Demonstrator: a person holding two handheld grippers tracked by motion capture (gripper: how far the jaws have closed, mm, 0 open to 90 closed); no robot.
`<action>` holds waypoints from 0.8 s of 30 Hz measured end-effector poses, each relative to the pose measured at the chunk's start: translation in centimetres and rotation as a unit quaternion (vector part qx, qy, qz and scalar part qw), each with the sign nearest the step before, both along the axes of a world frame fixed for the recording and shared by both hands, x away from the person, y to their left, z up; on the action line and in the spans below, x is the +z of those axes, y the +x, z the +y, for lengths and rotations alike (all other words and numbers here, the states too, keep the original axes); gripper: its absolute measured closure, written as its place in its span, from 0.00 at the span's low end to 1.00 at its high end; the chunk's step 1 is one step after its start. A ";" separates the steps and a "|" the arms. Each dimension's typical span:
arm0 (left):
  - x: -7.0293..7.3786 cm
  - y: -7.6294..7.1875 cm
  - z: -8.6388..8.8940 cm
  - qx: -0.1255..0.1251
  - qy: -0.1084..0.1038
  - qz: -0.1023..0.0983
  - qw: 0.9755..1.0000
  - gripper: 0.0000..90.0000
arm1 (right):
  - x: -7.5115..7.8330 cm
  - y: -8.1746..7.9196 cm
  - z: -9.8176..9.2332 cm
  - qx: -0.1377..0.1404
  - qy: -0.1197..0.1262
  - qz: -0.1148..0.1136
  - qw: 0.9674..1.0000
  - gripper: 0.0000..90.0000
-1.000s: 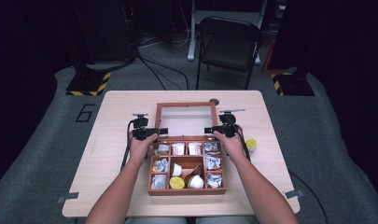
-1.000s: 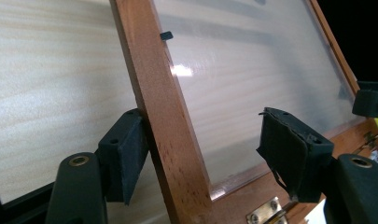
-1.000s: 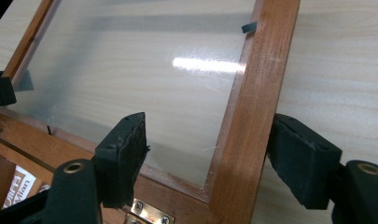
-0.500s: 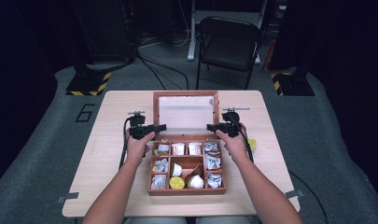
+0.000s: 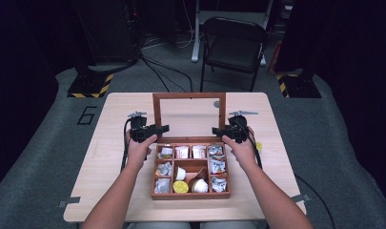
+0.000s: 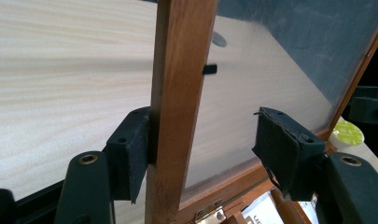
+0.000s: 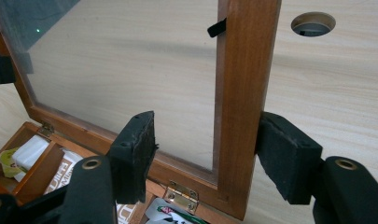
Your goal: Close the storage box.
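From the high view, the wooden box [image 5: 190, 167] sits mid-bench [image 5: 109, 143], its glass lid [image 5: 189, 114] raised at the box's 12 o'clock edge. The left tool [image 5: 157, 130] meets the lid's 9 o'clock rail, the right tool [image 5: 219, 130] its 3 o'clock rail.

In the left gripper view, the left tool [image 6: 200, 149], jaws just narrowed, straddles the rail: one pad touches it, the other stands clear over the glass.

In the right gripper view, the right tool [image 7: 207, 154], jaws likewise just narrowed, has one pad on the rail's outer edge and the other short of the glass.

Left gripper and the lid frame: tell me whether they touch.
Touching. In the left gripper view, the left gripper has one pad pressed against the lid frame; the other pad stands off the glass pane.
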State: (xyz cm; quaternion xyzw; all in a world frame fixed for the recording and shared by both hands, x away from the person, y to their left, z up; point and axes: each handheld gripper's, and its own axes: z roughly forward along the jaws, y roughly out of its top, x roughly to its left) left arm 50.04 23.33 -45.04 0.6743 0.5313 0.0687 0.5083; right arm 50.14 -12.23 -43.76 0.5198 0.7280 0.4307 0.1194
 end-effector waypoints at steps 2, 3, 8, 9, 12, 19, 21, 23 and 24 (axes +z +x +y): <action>0.4 -0.1 0.0 -0.005 0.009 -0.001 1.000 0.41 | 0.1 -0.3 0.0 0.000 0.004 -0.002 1.000 0.42; 0.8 -0.2 -0.2 -0.003 0.011 -0.006 1.000 0.41 | 0.1 -0.4 0.0 -0.001 0.003 -0.005 1.000 0.42; 2.0 -0.6 -0.1 -0.002 0.002 -0.022 1.000 0.41 | 0.2 -0.9 -0.2 0.006 0.000 -0.012 1.000 0.42; 2.1 -0.7 0.0 -0.004 -0.001 -0.024 1.000 0.41 | 0.2 -0.9 -0.2 0.007 0.002 -0.012 1.000 0.42; 2.5 -1.2 0.1 -0.007 -0.001 -0.030 1.000 0.41 | 0.3 -1.2 -0.3 0.010 0.003 -0.010 1.000 0.42; 3.6 -2.0 0.4 -0.020 -0.001 -0.054 0.998 0.41 | 1.1 -1.8 -0.5 0.014 0.010 -0.026 1.000 0.42; 3.8 -2.3 0.4 -0.023 -0.001 -0.056 0.998 0.41 | 1.6 -2.0 -0.6 0.015 0.006 -0.033 0.999 0.42; 4.0 -2.5 0.5 -0.025 0.003 -0.060 0.998 0.41 | 2.2 -2.4 -0.6 0.019 0.003 -0.043 0.999 0.42; 4.3 -2.8 0.5 -0.029 0.002 -0.064 0.998 0.41 | 2.6 -2.6 -0.6 0.022 0.003 -0.050 0.999 0.42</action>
